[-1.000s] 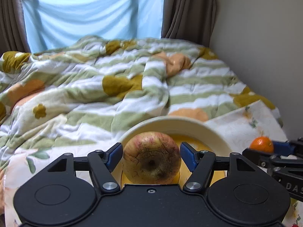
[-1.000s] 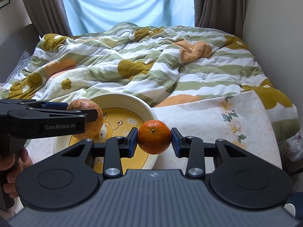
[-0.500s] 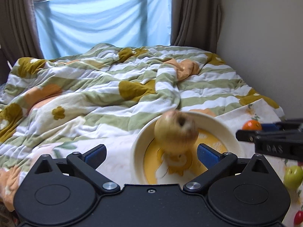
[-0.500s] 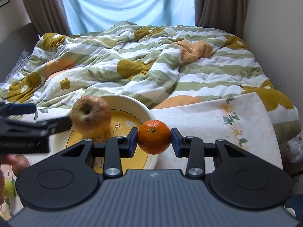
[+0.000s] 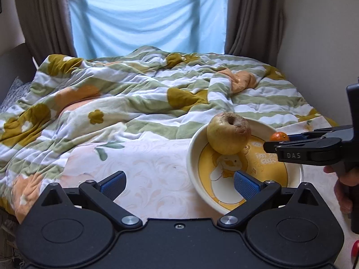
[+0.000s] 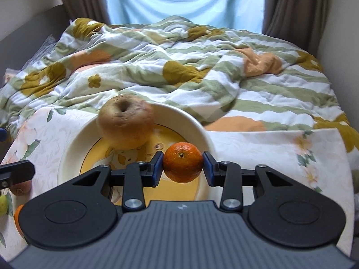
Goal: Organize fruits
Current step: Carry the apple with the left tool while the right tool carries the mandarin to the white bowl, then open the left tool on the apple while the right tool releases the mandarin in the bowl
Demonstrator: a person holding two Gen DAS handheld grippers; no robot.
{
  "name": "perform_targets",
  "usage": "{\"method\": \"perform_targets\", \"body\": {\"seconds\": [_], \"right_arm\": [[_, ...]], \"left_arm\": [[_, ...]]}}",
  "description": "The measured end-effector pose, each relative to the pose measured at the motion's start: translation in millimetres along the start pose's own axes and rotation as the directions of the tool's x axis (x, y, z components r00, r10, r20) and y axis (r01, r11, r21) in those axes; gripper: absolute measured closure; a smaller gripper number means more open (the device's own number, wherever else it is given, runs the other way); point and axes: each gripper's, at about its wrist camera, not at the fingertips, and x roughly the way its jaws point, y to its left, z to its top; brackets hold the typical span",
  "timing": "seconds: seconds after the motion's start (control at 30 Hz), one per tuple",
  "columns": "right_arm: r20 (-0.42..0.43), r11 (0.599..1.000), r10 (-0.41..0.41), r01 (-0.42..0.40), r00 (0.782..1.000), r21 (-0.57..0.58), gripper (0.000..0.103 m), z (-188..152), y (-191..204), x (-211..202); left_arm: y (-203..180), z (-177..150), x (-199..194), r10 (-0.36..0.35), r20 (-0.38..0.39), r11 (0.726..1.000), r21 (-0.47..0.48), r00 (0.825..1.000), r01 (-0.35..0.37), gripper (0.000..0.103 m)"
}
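A yellowish, russeted apple (image 5: 228, 134) lies in the cream bowl (image 5: 193, 157) with a yellow duck picture, toward its far left side; the right wrist view shows the apple (image 6: 125, 122) blurred. My left gripper (image 5: 179, 182) stands wide open, pulled back to the near left of the bowl, with nothing between its blue pads. My right gripper (image 6: 182, 165) is shut on a small orange mandarin (image 6: 182, 162), held over the near right part of the bowl (image 6: 69, 150). From the left wrist view that gripper (image 5: 274, 142) reaches in from the right with the mandarin (image 5: 279, 136).
The bowl sits on a pale floral cloth (image 5: 152, 168) on a bed, with a rumpled striped quilt (image 5: 134, 98) behind it. More fruit (image 6: 21, 188) lies at the cloth's left edge, and a red one (image 5: 355, 247) near the right. A wall (image 5: 320, 33) closes the right side.
My left gripper opened and let go of the apple, which dropped into the bowl, then drew back to the left. My right gripper carried the mandarin lower over the bowl.
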Motion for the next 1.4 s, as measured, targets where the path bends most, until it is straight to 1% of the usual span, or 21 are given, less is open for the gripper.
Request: {"method": "perform_targets", "body": {"seconds": [0.17,0.2,0.27,0.3,0.33,0.37,0.47,0.63,0.93,1.2,1.4], "right_arm": [[0.004,1.0,0.001,-0.001,1.0,-0.028,0.049,-1.2,7.3,10.4],[0.013,0.999,0.007,-0.006,1.0,-0.031,0.046,-1.8,8.2,9.5],[0.037,0.999,0.001,0.0,0.999,-0.033,0.025,-2.7,9.5,4.9],[0.059,0.999,-0.013,0.015,0.998,-0.034,0.004,-3.3,10.5,0.7],[0.085,0.999,-0.021,0.024,0.996,-0.034,0.0,-4.7,11.2,-4.5],[0.098,0.999,-0.018,0.022,0.995,-0.033,0.0,-6.1,10.9,-9.1],[0.087,1.0,-0.019,0.021,0.996,-0.022,0.0,-7.4,9.1,-18.0],[0.1,1.0,-0.023,0.023,0.995,0.001,0.0,-9.9,6.6,-42.6],[0.1,1.0,-0.03,0.029,0.995,0.004,0.0,-24.7,5.8,-92.8],[0.12,1.0,-0.027,0.028,0.992,-0.008,0.0,-44.1,12.3,-140.6],[0.127,1.0,-0.008,0.009,0.992,-0.007,0.0,-61.4,16.3,-168.5]], "left_arm": [[2.6,-3.0,-3.9,0.019,0.014,1.0,-0.006,1.0,-0.019,0.0],[2.7,-3.7,-5.1,0.02,0.016,1.0,-0.003,1.0,-0.02,0.0],[2.6,-6.3,-9.4,0.022,0.018,1.0,-0.001,1.0,-0.022,0.0],[2.9,-7.1,-11.2,0.023,0.018,1.0,-0.002,1.0,-0.022,0.0],[2.3,-8.1,-12.9,0.024,0.019,1.0,-0.004,1.0,-0.024,0.0],[2.5,-8.9,-14.8,0.024,0.022,1.0,-0.007,0.999,-0.024,0.0],[0.9,-10.9,-22.6,0.028,0.025,0.999,-0.017,0.999,-0.028,0.0],[-5.1,-14.0,-41.5,0.034,0.045,0.999,-0.037,0.998,-0.033,0.0],[-14.4,-26.7,-84.7,0.059,0.086,0.995,-0.081,0.995,-0.053,0.0],[-21.2,-45.9,-126.0,0.088,0.124,0.99,-0.117,0.988,-0.073,0.0],[-24.9,-63.8,-149.7,0.124,0.138,0.986,-0.129,0.983,-0.106,0.0]]}}
